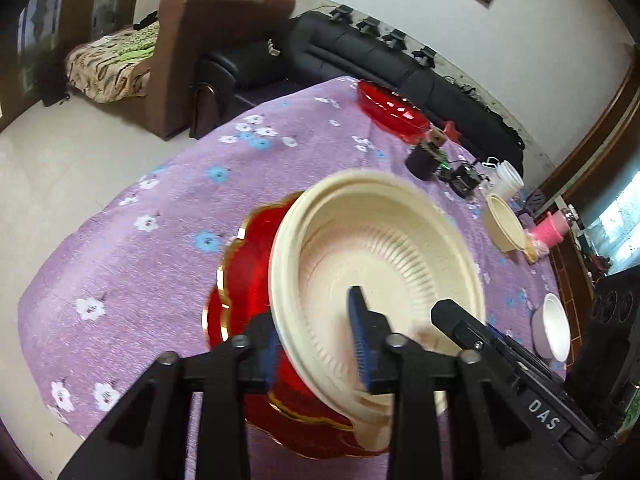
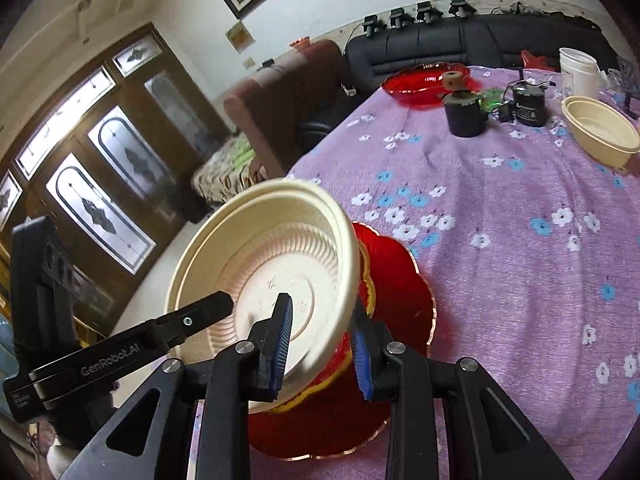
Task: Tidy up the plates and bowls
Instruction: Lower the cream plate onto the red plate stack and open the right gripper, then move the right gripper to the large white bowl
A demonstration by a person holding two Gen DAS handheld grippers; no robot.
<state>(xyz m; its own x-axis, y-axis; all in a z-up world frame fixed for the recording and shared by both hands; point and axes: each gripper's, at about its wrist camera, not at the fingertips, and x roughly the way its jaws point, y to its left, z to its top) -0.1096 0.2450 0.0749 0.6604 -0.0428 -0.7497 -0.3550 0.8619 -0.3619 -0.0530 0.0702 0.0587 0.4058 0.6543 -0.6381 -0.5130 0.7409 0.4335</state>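
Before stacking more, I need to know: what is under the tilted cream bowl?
A red plate with a gold rim lies beneath the cream bowl; the bowl and claws hide its near middle.

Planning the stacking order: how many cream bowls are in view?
2, possibly more nested: the cream bowl both tongs grip above the red plate, and a second cream bowl at the table's far side.

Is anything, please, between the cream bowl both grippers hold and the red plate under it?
Nothing visible. The cream bowl, tilted, is gripped at its rim by the left gripper and right gripper, directly over the red plate; only the bowl's own underside hides part of the plate.
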